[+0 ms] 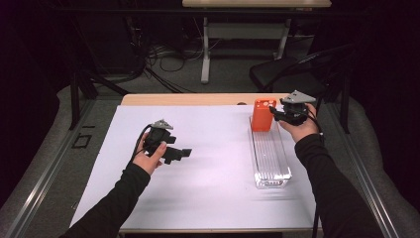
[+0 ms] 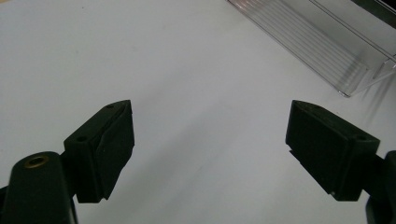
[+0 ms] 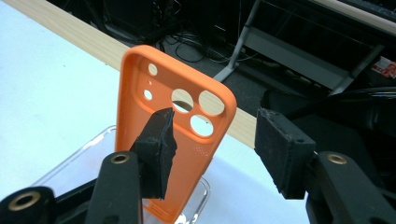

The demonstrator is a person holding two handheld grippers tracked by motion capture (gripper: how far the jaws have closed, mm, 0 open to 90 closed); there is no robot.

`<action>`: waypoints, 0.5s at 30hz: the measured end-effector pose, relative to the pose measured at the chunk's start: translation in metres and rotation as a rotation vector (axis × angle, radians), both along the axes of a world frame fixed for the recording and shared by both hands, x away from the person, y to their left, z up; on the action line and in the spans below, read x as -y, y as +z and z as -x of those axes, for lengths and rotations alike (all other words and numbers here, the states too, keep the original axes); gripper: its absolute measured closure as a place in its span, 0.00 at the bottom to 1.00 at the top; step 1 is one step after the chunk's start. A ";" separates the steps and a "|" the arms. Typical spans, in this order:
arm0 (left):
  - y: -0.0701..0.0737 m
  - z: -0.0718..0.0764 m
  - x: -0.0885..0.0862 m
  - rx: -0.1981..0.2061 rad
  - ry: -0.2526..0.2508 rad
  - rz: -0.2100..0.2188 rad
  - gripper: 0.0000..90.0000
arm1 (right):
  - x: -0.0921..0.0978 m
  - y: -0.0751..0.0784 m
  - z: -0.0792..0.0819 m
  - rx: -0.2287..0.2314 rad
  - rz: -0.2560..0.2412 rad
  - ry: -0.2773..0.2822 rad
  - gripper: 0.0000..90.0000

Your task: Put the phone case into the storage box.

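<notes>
- at the far right of the surface: right tongs (image 3: 212,149) spread, beside an orange phone case (image 3: 175,135) standing upright in the far end of a clear tray (image 1: 271,158).
- left tongs (image 2: 210,149) spread, idle over white surface (image 1: 208,163).
- step, likely: case just placed or about to be gripped; next calls for closing squarely on its edge.
- room: dark, cables, chair behind.

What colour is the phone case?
Orange phone case, best seen in the right gripper view.
</notes>
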State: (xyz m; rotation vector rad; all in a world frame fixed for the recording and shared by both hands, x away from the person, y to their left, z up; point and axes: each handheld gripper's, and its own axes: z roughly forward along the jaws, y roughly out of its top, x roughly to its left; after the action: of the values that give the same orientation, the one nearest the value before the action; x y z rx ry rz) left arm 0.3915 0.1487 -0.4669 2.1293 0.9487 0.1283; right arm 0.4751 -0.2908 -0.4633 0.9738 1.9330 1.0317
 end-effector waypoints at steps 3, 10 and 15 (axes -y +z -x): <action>0.000 0.000 0.000 -0.001 0.000 0.002 0.18 | -0.001 0.001 0.002 -0.004 -0.012 -0.002 0.52; 0.000 0.000 0.000 -0.004 0.007 0.004 0.18 | 0.000 0.007 0.005 -0.041 -0.041 -0.039 0.52; 0.000 -0.001 -0.001 -0.002 0.006 0.004 0.18 | -0.001 0.009 0.008 -0.063 -0.063 -0.044 0.44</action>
State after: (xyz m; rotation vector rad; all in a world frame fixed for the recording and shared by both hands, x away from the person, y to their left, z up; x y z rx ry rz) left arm 0.3923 0.1493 -0.4670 2.1236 0.9558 0.1267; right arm 0.4672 -0.2896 -0.4544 1.0909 1.9317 1.0537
